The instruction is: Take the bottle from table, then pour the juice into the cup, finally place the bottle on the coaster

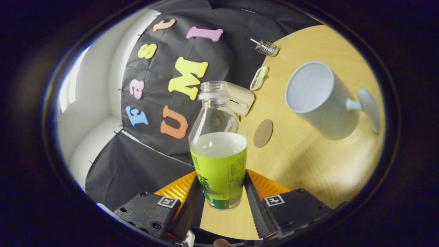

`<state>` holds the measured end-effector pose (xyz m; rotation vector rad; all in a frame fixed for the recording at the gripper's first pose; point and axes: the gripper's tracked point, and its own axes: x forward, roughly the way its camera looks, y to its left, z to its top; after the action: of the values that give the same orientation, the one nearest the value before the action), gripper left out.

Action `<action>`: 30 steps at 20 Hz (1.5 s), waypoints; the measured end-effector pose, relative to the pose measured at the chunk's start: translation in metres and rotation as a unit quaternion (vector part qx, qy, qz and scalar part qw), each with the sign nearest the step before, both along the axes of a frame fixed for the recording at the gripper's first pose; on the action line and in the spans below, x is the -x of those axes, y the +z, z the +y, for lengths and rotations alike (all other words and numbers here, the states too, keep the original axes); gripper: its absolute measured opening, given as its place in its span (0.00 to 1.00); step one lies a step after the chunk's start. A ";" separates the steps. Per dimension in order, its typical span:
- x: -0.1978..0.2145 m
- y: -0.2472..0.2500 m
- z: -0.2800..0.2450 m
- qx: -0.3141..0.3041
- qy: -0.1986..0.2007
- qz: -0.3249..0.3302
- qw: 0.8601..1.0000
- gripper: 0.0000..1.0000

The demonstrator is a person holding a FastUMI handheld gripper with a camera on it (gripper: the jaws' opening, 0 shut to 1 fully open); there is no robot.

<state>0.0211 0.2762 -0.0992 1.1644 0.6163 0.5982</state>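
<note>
My gripper (pixel 219 192) is shut on the bottle (pixel 218 151), both ribbed fingers pressing its green label low on the body. The bottle is clear plastic, uncapped, about half full of pale juice, and held tilted relative to the wooden table (pixel 308 161). A pale grey cup (pixel 317 96) with a handle stands on the table beyond and to the right of the bottle, its mouth showing no liquid. A round brown coaster (pixel 263 133) lies on the table between bottle and cup, just right of the bottle's shoulder.
Behind the bottle's neck sits a beige block-shaped object (pixel 241 97). A small oval item (pixel 259 78) and a small glass jar with a wire part (pixel 267 47) lie farther along the table near the black cloth wall.
</note>
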 end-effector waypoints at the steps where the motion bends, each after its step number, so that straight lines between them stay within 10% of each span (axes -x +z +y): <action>1: 0.000 0.000 -0.002 -0.010 0.003 0.009 1.000 0.77; 30: -0.008 0.017 -0.019 -0.179 -0.018 0.103 0.978 0.76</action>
<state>0.0294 0.2572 -0.0821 1.5874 0.6785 0.5771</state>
